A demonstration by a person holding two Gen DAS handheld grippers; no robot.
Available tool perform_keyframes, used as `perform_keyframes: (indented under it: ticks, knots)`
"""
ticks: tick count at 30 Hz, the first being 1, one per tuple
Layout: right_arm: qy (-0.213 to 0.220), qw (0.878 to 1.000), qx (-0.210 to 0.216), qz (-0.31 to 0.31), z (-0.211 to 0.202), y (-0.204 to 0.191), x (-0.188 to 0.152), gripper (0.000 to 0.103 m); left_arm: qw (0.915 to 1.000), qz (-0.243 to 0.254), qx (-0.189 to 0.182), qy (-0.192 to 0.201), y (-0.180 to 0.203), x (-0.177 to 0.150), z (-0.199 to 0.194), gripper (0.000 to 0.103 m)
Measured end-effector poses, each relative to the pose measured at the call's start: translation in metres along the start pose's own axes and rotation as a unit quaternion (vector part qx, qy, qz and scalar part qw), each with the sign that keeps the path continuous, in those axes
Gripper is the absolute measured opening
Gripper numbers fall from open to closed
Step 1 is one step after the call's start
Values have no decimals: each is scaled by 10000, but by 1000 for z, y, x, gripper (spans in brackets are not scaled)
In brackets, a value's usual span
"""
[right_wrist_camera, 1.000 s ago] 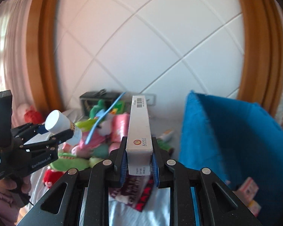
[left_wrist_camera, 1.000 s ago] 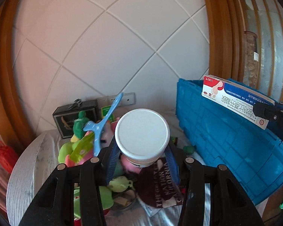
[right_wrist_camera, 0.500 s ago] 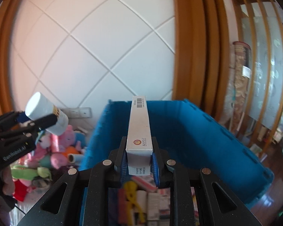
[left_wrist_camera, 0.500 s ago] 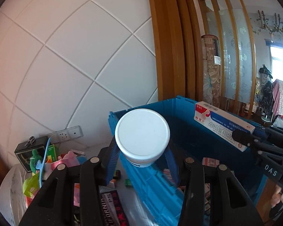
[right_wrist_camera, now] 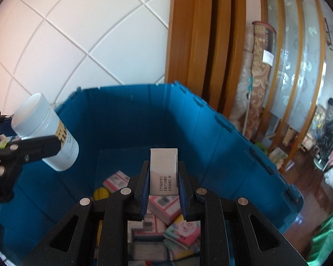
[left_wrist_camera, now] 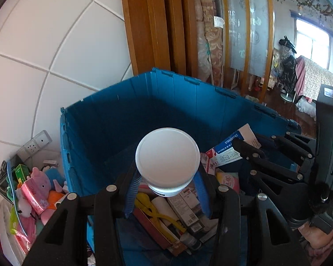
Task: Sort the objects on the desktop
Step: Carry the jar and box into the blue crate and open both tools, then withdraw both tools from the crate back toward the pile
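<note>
My left gripper (left_wrist_camera: 166,184) is shut on a white pill bottle (left_wrist_camera: 167,158) whose cap faces the camera; it hangs over the open blue crate (left_wrist_camera: 131,110). The right wrist view shows the same white pill bottle (right_wrist_camera: 46,133) at the left, over the blue crate's (right_wrist_camera: 233,146) left wall. My right gripper (right_wrist_camera: 163,190) is shut on a long white toothpaste box (right_wrist_camera: 163,170), held end-on above the crate's inside. The toothpaste box (left_wrist_camera: 230,148) also shows at the right of the left wrist view. Several small boxes and packets (right_wrist_camera: 179,228) lie on the crate floor.
Plush toys and packets (left_wrist_camera: 35,188) are heaped on the table left of the crate, below a wall socket (left_wrist_camera: 34,145). A white tiled wall and a wooden frame (left_wrist_camera: 153,26) rise behind. A person's hand (left_wrist_camera: 315,237) holds the right gripper.
Both grippers swung right from the toy heap to above the crate, each keeping its hold. The toothpaste box has tipped downward into the crate opening.
</note>
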State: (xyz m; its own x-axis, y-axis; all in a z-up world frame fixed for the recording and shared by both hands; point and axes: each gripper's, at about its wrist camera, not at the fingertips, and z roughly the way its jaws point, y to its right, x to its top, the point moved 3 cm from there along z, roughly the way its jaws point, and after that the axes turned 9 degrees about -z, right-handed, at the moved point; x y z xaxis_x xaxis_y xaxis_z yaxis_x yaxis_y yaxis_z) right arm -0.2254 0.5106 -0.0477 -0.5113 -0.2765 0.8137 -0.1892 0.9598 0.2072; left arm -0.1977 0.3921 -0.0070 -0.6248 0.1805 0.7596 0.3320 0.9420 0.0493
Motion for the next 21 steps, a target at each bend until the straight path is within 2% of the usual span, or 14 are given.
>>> perform_keyframes:
  ticks: [5, 7, 9, 11, 14, 15, 17, 18, 19, 21]
  knots:
    - [-238, 9997, 1, -51, 12, 5, -10, 22, 9997, -12, 203, -138, 4, 2, 6, 46]
    - [-284, 9996, -27, -85, 15, 5, -12, 22, 9995, -26, 239, -188, 4, 1, 9, 54]
    - [-334, 9994, -61, -107, 17, 5, -14, 22, 9995, -2, 264, -153, 4, 0, 6, 72]
    - [-374, 9992, -98, -135, 19, 6, -14, 22, 9996, 45, 282, -67, 5, 1, 5, 77]
    - [-405, 9988, -209, -172, 19, 7, -14, 23, 9996, 75, 269, -50, 5, 0, 3, 78]
    - [-403, 9988, -226, -161, 19, 8, -14, 27, 9996, 77, 265, -50, 4, 0, 2, 78]
    - [-387, 9987, -288, -146, 17, 9, -13, 45, 9996, 58, 259, -5, 3, 0, -2, 78]
    - [-369, 9987, -328, -156, 15, 9, -13, 64, 9996, 48, 271, 26, 1, 0, -3, 78]
    - [-352, 9985, -373, -172, 13, 8, -13, 78, 9996, 40, 275, 64, 0, 0, -6, 78]
    - [-306, 9983, -453, -213, 8, 6, -12, 87, 9996, 12, 249, 134, -3, -1, -11, 78]
